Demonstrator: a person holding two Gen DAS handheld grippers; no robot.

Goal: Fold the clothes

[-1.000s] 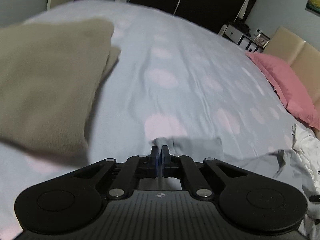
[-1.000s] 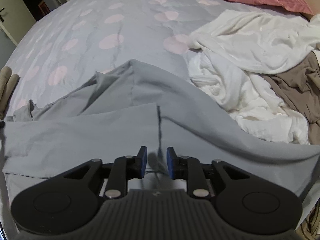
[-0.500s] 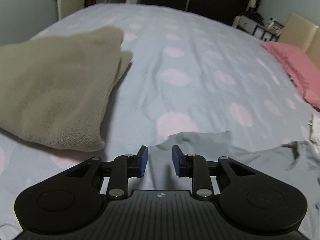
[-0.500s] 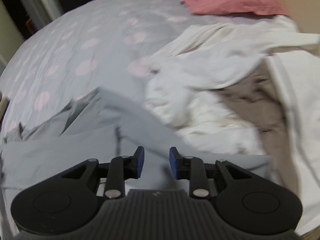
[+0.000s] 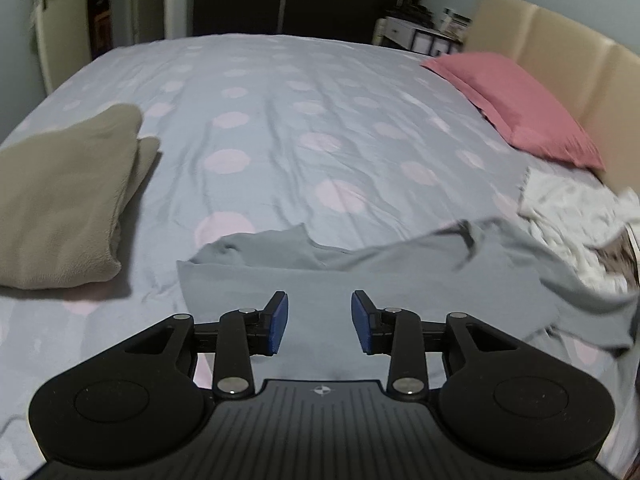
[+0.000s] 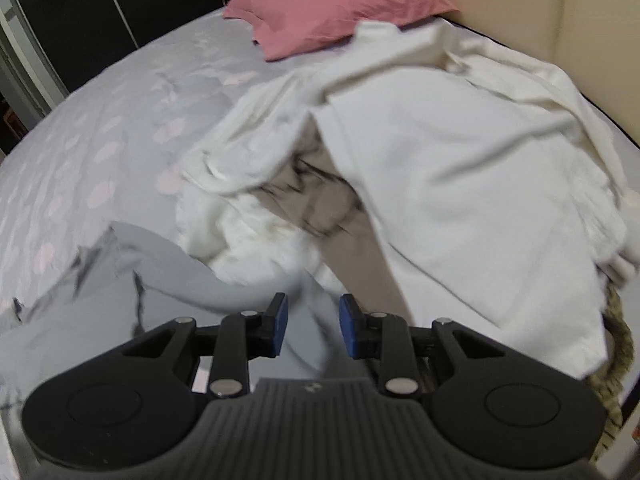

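A grey garment (image 5: 360, 276) lies partly folded and rumpled on the dotted bedsheet (image 5: 320, 120), near the front edge. My left gripper (image 5: 319, 322) hovers over its near part with its jaws opening and nothing between the blue pads (image 5: 278, 322). The same grey garment (image 6: 168, 300) shows low and left in the right wrist view. There my right gripper (image 6: 311, 326) stands open above the cloth's right end, gripping nothing. Beyond it lies a heap of white clothes (image 6: 440, 168) over a brown garment (image 6: 320, 204).
A folded beige garment (image 5: 60, 200) rests at the left of the bed. A pink pillow (image 5: 516, 108) lies against the beige headboard (image 5: 560, 60) at the far right. Dark wardrobes and a door stand behind the bed.
My left gripper let go of the grey cloth, opened and drew back and up. The right gripper widened slightly and swung right toward the white heap.
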